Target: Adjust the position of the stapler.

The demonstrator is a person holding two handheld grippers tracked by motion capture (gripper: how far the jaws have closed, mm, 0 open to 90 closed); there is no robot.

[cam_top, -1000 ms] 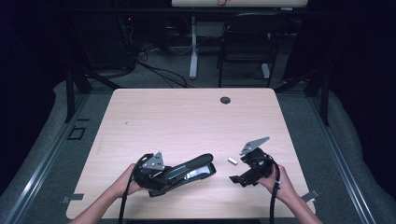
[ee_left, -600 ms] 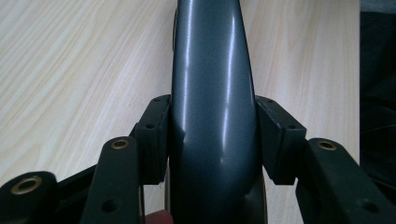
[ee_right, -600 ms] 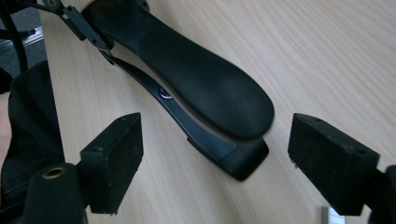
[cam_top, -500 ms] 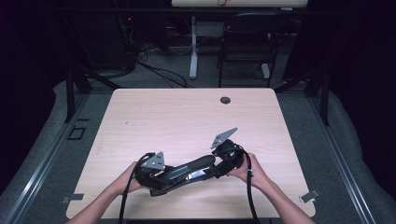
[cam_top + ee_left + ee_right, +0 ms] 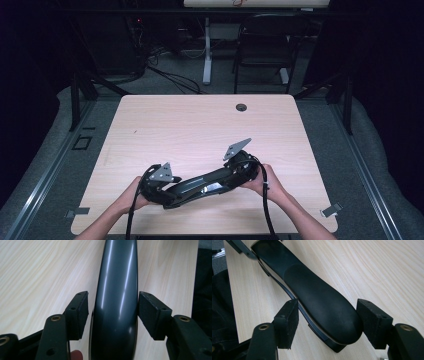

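Note:
A black stapler (image 5: 200, 184) lies near the front edge of the table (image 5: 200, 125), its length running left to right. My left gripper (image 5: 171, 192) straddles its left end. In the left gripper view the glossy grey body (image 5: 116, 302) sits between the pads (image 5: 80, 312) with slim gaps, and those jaws have just been opening. My right gripper (image 5: 228, 177) straddles the right end. In the right gripper view the stapler's rounded tip (image 5: 324, 312) lies between the pads (image 5: 372, 320), and these jaws have just been closing around it, not visibly pressing.
A round cable hole (image 5: 241, 107) sits near the table's far edge. Behind the table stand a dark chair (image 5: 260, 50) and a white post (image 5: 207, 50). Bare wood stretches across the far half. Grey tape tabs (image 5: 331, 210) mark the front corners.
My right gripper has come in from the right side of the table to the stapler's right end. A small pale piece seen beside the stapler earlier is out of sight. The left hand stayed put.

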